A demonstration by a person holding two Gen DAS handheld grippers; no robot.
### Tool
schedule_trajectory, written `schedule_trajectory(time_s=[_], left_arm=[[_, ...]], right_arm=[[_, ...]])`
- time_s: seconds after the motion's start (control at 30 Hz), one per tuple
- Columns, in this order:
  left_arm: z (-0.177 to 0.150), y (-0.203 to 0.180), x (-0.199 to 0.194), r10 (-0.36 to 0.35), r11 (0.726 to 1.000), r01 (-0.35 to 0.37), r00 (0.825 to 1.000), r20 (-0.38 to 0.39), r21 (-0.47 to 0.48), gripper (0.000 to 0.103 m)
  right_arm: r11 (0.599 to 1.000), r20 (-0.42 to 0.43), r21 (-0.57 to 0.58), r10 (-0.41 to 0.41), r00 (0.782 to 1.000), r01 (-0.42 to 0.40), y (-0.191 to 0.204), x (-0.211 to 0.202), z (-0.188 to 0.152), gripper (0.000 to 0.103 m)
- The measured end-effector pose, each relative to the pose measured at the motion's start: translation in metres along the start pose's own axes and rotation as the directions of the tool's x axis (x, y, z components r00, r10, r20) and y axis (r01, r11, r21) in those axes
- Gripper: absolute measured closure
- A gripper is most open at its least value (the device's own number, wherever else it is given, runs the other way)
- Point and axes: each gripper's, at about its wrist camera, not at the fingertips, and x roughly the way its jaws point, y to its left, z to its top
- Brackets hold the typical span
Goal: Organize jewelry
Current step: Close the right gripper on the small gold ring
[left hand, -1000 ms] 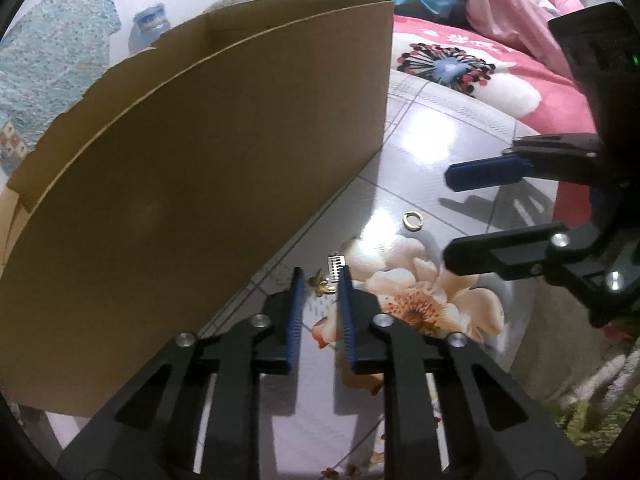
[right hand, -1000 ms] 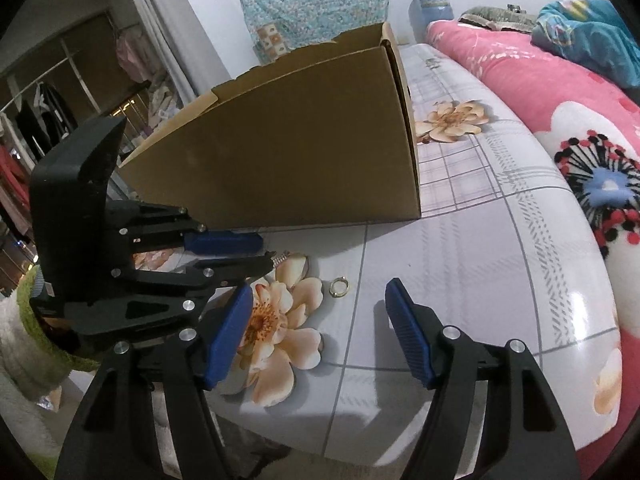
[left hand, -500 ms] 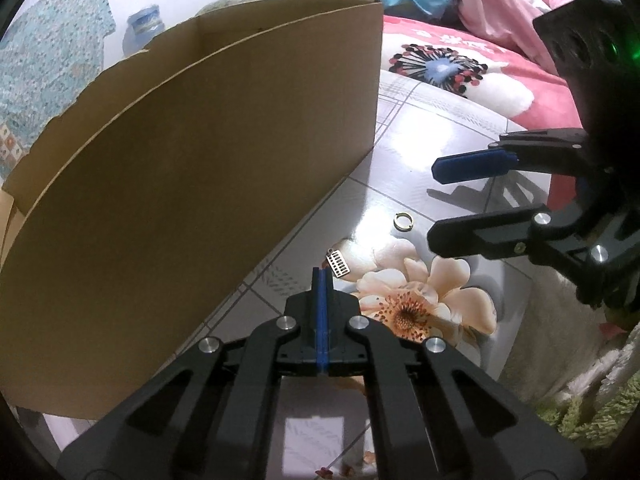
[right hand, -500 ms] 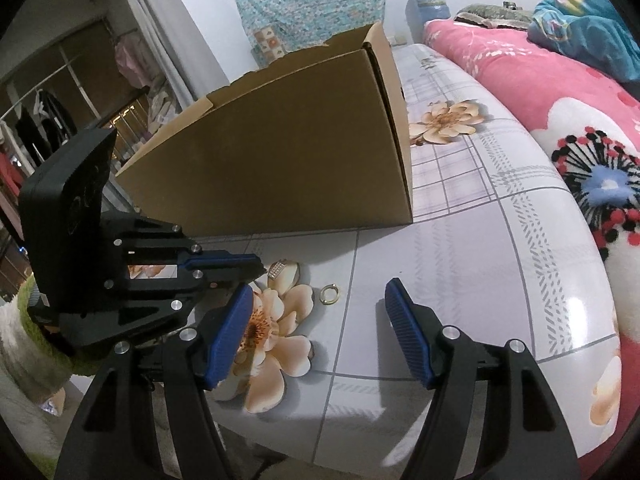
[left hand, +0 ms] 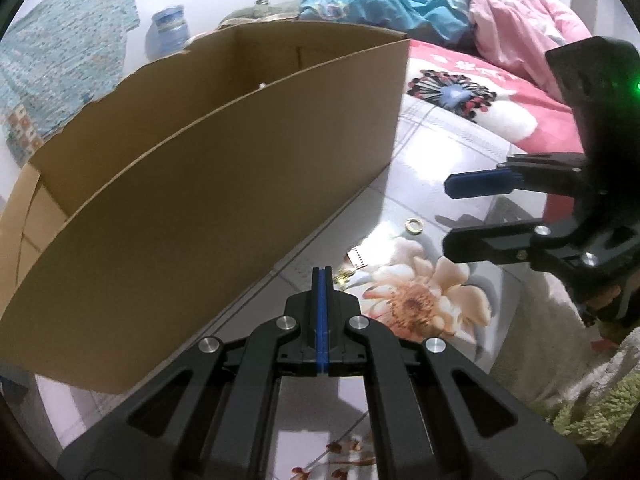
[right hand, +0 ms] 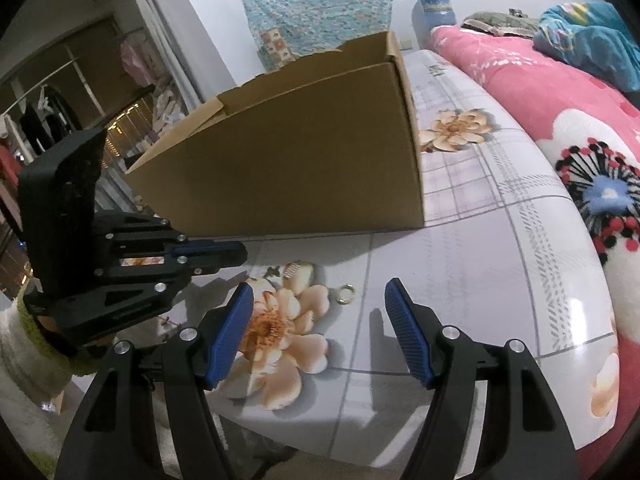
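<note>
My left gripper (left hand: 322,271) is shut, its blue pads pressed flat together with nothing visible between them. A small gold charm (left hand: 342,277) lies on the flowered tablecloth just past its tips; the right wrist view shows the charm (right hand: 273,271) apart from the left gripper (right hand: 242,254). Next to the charm lies a small silver comb-like clip (left hand: 357,258) (right hand: 293,270). A gold ring (left hand: 414,227) (right hand: 346,293) sits further right on the cloth. My right gripper (right hand: 320,332) (left hand: 448,216) hovers open above the cloth near the ring, holding nothing.
A large open cardboard box (left hand: 200,180) (right hand: 300,168) stands right behind the jewelry and walls off the far side. A pink flowered blanket (right hand: 560,92) borders the cloth on the right. The table's front edge (right hand: 360,440) runs just below my right gripper.
The left jaws, slightly apart around the gold charm a second ago, have shut. The charm now shows beside the tips. The right gripper has kept still.
</note>
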Motion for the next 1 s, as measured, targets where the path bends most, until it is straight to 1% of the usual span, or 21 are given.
schedule_trajectory(time_s=[0.07,0.1,0.2,0.27,0.4,0.5,0.7,0.77,0.93,1.0], left_arm=[[-0.002,0.005,-0.002,0.012,1.0,-0.012,1.0,0.006,-0.028,0.103],[-0.003,0.008,-0.004,0.019,0.999,-0.019,1.0,0.012,-0.047,0.103],[-0.005,0.015,-0.008,0.035,0.996,-0.033,0.999,0.025,-0.085,0.103],[-0.007,0.021,-0.009,0.043,0.993,-0.039,0.999,0.026,-0.113,0.103],[-0.013,0.026,-0.01,0.046,0.99,-0.042,0.999,0.027,-0.134,0.103],[-0.017,0.029,-0.01,0.045,0.989,-0.041,0.999,0.029,-0.142,0.103],[-0.022,0.032,-0.009,0.025,0.987,-0.018,0.999,0.042,-0.161,0.103],[-0.023,0.033,-0.009,0.023,0.987,-0.016,0.999,0.046,-0.161,0.103],[-0.024,0.035,-0.009,0.02,0.985,-0.011,0.999,0.05,-0.17,0.103],[-0.025,0.037,-0.009,0.018,0.985,-0.009,0.999,0.05,-0.174,0.103]], right_arm=[[1.0,0.007,-0.013,0.014,1.0,-0.014,0.005,0.002,0.002,0.036],[0.999,0.011,-0.025,0.023,1.0,-0.023,0.01,0.005,0.004,0.042],[0.998,-0.001,-0.059,0.036,0.999,-0.036,0.023,0.018,0.007,0.052],[0.995,-0.018,-0.094,0.024,1.0,-0.026,0.033,0.03,0.007,0.062],[0.983,-0.037,-0.179,-0.046,0.998,0.039,0.049,0.051,0.008,0.073],[0.976,-0.044,-0.209,-0.074,0.996,0.063,0.054,0.059,0.009,0.078],[0.96,-0.047,-0.257,-0.129,0.991,0.113,0.059,0.063,0.015,0.087],[0.955,-0.048,-0.267,-0.144,0.988,0.126,0.061,0.062,0.016,0.087],[0.955,-0.052,-0.271,-0.141,0.989,0.122,0.066,0.059,0.016,0.087],[0.956,-0.048,-0.275,-0.116,0.992,0.099,0.065,0.056,0.015,0.087]])
